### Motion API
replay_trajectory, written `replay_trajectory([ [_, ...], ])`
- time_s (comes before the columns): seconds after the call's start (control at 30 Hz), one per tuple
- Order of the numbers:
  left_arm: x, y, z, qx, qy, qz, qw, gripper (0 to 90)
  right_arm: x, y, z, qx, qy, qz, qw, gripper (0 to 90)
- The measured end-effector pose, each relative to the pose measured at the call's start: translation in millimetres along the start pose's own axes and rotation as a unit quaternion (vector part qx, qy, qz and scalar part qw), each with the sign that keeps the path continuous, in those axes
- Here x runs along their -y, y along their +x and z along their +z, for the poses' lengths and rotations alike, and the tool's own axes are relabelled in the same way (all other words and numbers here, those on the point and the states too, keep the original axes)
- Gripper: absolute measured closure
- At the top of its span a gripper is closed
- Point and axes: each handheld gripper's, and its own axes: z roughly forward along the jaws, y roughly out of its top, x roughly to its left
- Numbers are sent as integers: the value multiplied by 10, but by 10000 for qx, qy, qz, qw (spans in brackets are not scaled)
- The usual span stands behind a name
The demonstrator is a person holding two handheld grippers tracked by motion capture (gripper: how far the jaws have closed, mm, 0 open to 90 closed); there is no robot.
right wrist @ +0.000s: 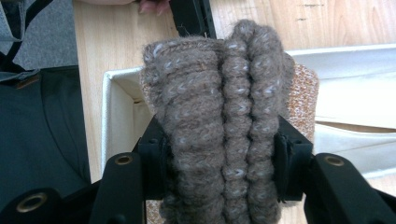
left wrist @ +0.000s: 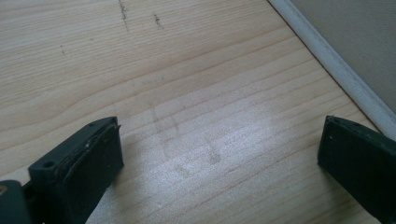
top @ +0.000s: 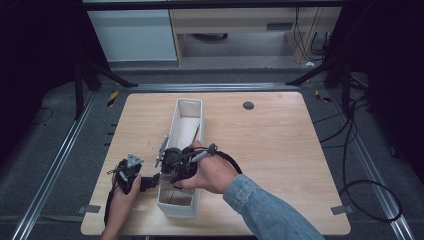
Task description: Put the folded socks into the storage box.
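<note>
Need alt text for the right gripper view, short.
The right tongs clamp a folded brown knitted piece, thick and ribbed, held upright between the two black jaws. Behind it lies a long white box on a light wooden table, with the open box directly beyond the knit.

Hidden and cropped parts at the white box.
In the high view the right hand (top: 212, 172) covers its gripper's jaws and the knitted roll (right wrist: 224, 126); in the right gripper view the roll's lower end is cut off and screens the white box (right wrist: 116, 112) behind it.
</note>
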Motion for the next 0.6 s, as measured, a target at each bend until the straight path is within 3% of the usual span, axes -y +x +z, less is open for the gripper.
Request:
replay_trajectory([
  [0.6,2,-1,-1,1,0,-1,10000,0,102,-26,77,-88,-127,101,9998,494],
])
